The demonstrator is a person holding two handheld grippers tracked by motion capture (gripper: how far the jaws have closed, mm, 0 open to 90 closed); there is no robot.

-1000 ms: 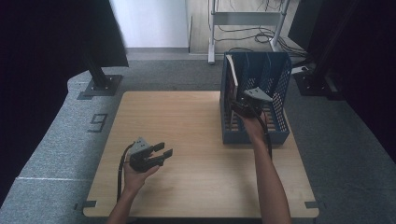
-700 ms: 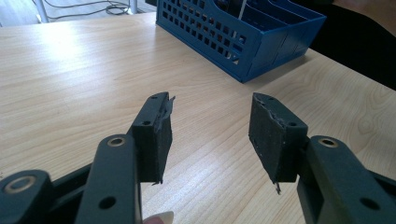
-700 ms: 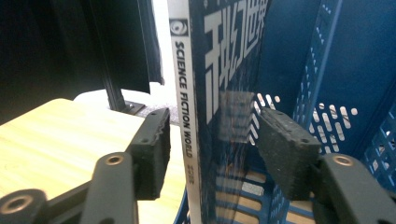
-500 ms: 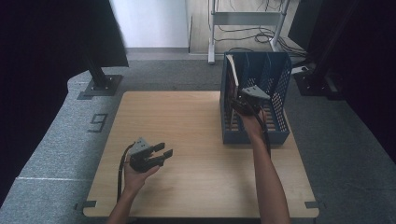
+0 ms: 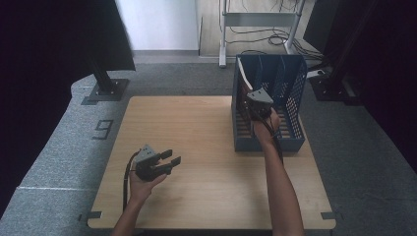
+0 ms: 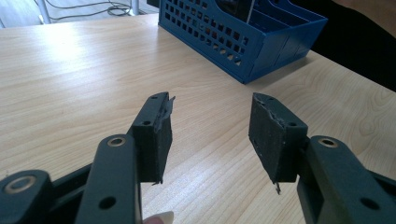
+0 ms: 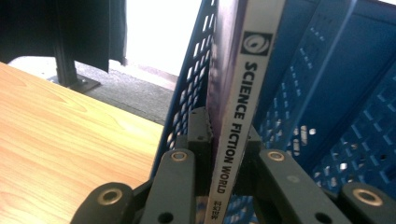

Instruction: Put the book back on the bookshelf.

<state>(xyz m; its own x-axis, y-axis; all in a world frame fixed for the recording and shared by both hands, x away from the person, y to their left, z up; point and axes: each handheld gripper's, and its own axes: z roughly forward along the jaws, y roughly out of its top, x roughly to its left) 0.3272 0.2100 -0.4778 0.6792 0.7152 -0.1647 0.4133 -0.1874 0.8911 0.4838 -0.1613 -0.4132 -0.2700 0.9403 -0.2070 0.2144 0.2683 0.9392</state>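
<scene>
Magazine gripped, not yet out of the rack

Your right gripper has just closed its jaws, pinching the magazine standing in the blue file rack; lifting remains, left gripper jaws spread over the desk

One worktop carries one blue file rack, which stands at its far right part. One book stands in the rack's leftmost slot. Two grippers: the left gripper well left of the rack, the right gripper at it.

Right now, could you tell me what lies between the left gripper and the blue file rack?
Only bare wooden tabletop, in the left gripper view, up to the rack.
</scene>
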